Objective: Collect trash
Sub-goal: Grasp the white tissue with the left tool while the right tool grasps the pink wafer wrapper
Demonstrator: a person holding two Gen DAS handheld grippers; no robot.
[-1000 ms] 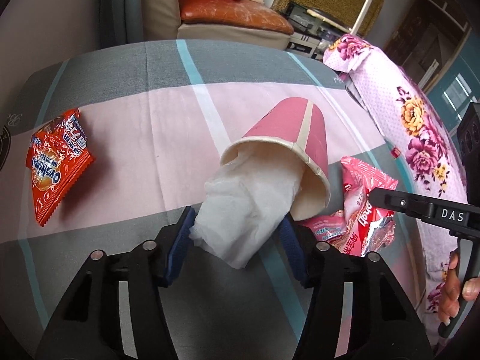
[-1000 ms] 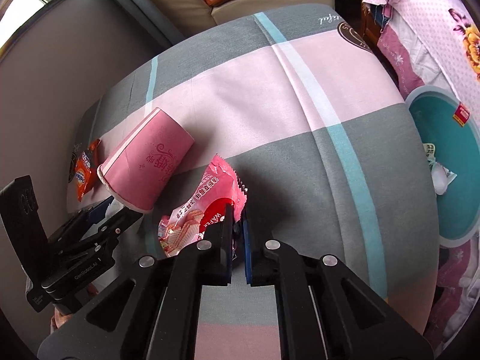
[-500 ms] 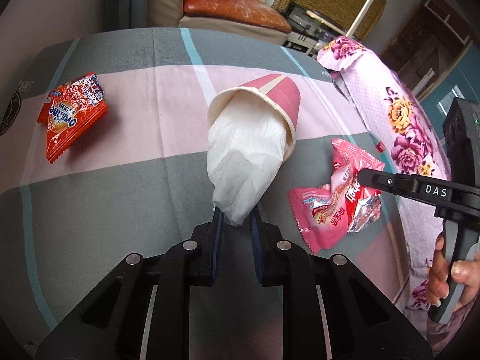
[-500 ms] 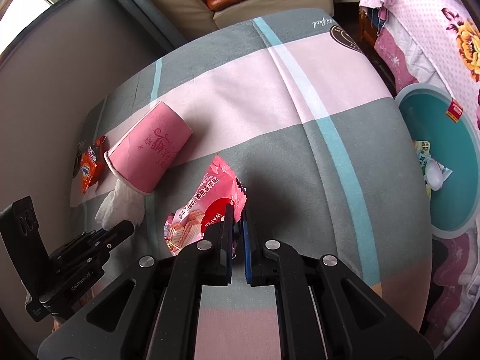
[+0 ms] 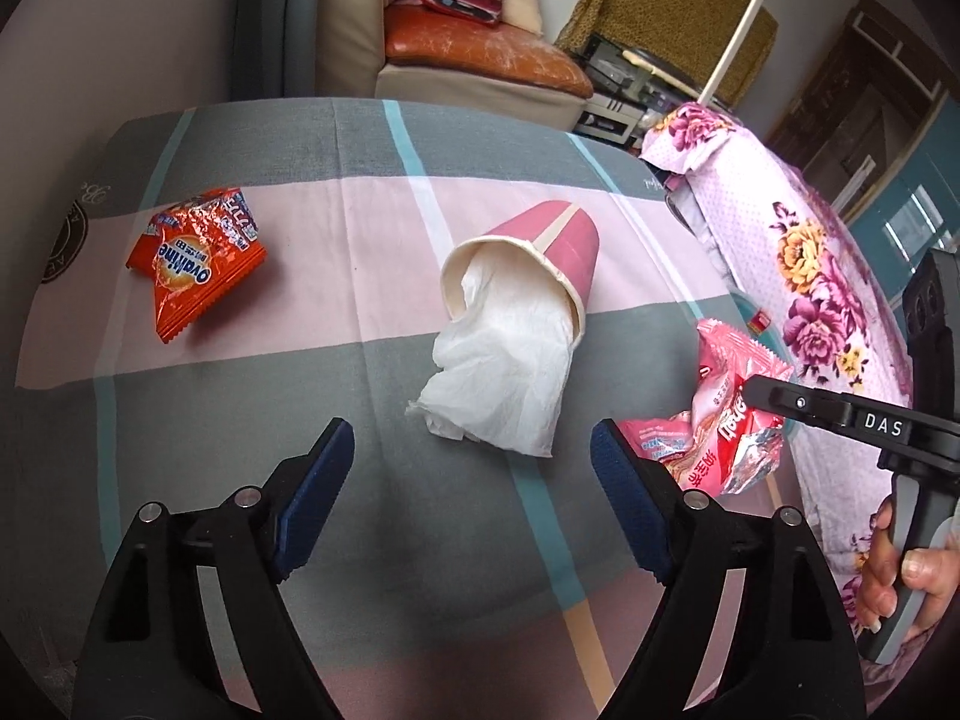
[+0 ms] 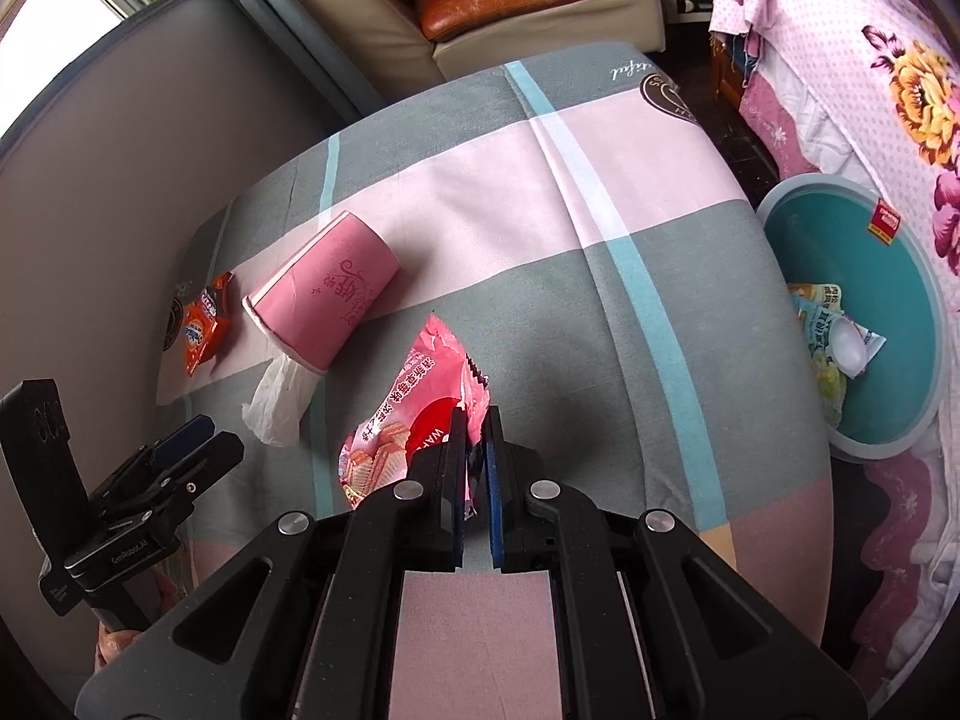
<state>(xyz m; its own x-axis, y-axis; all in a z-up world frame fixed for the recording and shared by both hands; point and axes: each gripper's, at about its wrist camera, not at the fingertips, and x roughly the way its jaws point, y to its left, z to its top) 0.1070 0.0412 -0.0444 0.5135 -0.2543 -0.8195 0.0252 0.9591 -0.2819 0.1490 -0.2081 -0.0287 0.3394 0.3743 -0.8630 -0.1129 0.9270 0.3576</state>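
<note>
A pink paper cup (image 5: 549, 255) lies on its side on the checked cloth, with a white tissue (image 5: 501, 369) spilling from its mouth. My left gripper (image 5: 471, 456) is open, just short of the tissue, touching nothing. My right gripper (image 6: 477, 423) is shut on a pink wafer wrapper (image 6: 420, 408), which also shows in the left wrist view (image 5: 729, 414). An orange Ovaltine packet (image 5: 195, 252) lies at the left. In the right wrist view the cup (image 6: 327, 291), tissue (image 6: 276, 399) and orange packet (image 6: 204, 321) lie to the left.
A teal basin (image 6: 900, 420) with some trash in it stands on the floor to the right of the table. A flowered pink cover (image 5: 798, 252) is beyond the right edge. A sofa (image 5: 474, 54) stands behind the table.
My left gripper was shut on the tissue half a second ago; it has opened, let the tissue go and drawn back. The right gripper stays shut on the wrapper.
</note>
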